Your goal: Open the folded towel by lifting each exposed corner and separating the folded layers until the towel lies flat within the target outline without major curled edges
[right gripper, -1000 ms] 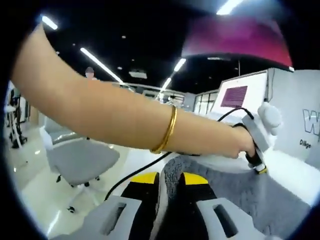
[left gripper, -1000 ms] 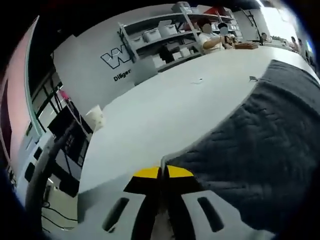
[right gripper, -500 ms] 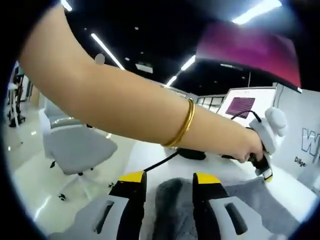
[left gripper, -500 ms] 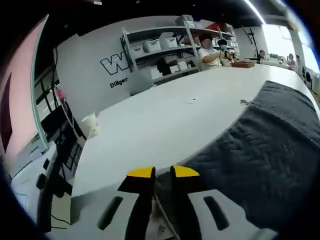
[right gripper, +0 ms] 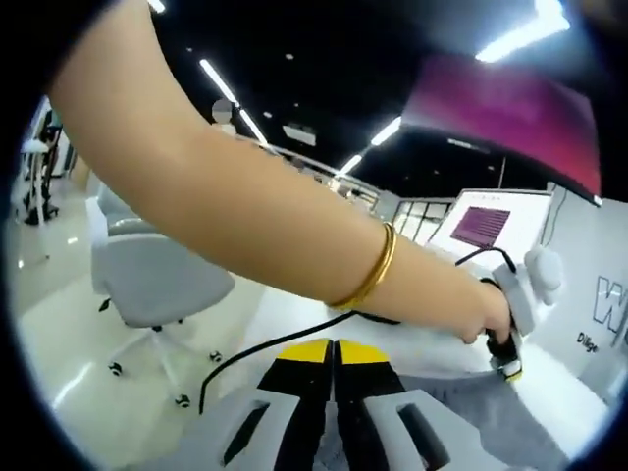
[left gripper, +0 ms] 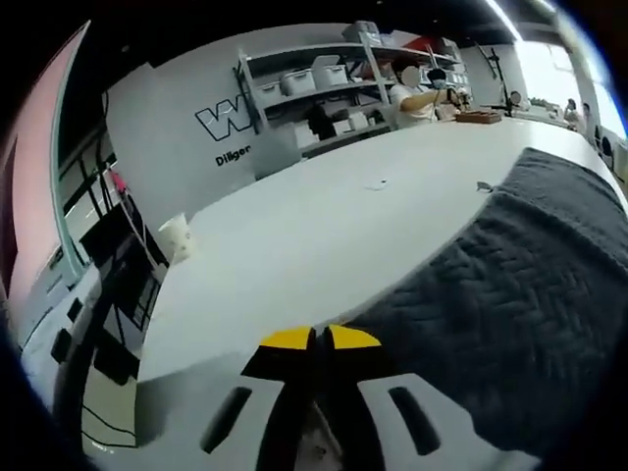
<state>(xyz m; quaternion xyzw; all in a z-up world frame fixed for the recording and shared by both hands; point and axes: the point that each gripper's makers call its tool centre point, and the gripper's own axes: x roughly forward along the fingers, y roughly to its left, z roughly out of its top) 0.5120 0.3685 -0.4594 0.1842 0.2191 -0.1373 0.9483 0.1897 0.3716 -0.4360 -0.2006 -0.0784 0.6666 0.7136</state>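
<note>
The left tool [left gripper: 319, 339] has its 2 yellow-tipped jaws pressed together at the near edge of the dark grey towel [left gripper: 500, 304]. Nothing thick sits between them, though a thin edge of cloth could be pinched there; the view is too low to say. The right tool [right gripper: 334, 350] also has its jaws together, tips touching, with grey towel cloth [right gripper: 461, 442] just beyond and to the right of them. Here too I cannot tell whether a layer is caught.

Outward from the left tool, the towel spreads to the right and far across the white tabletop [left gripper: 294, 245], quilted side up and mostly flat in what shows. Far off stand a wall with lettering [left gripper: 231, 123] and shelves [left gripper: 324, 83]. In the right gripper view the person's forearm [right gripper: 245, 216] with a gold bangle [right gripper: 373, 275] crosses the picture, the hand [right gripper: 481, 314] gripping the other tool's handle.

In my judgement the step in hand is taking a corner or edge at the near side with both tools. The next move calls for a firm hold on 1 layer alone, then a lift and a pull outward, so the fold opens without dragging the whole towel.

Half a second ago both tools stood apart with grey cloth between the jaws; now both have closed. 1 second ago they were also closed, so this is a fresh bite.
</note>
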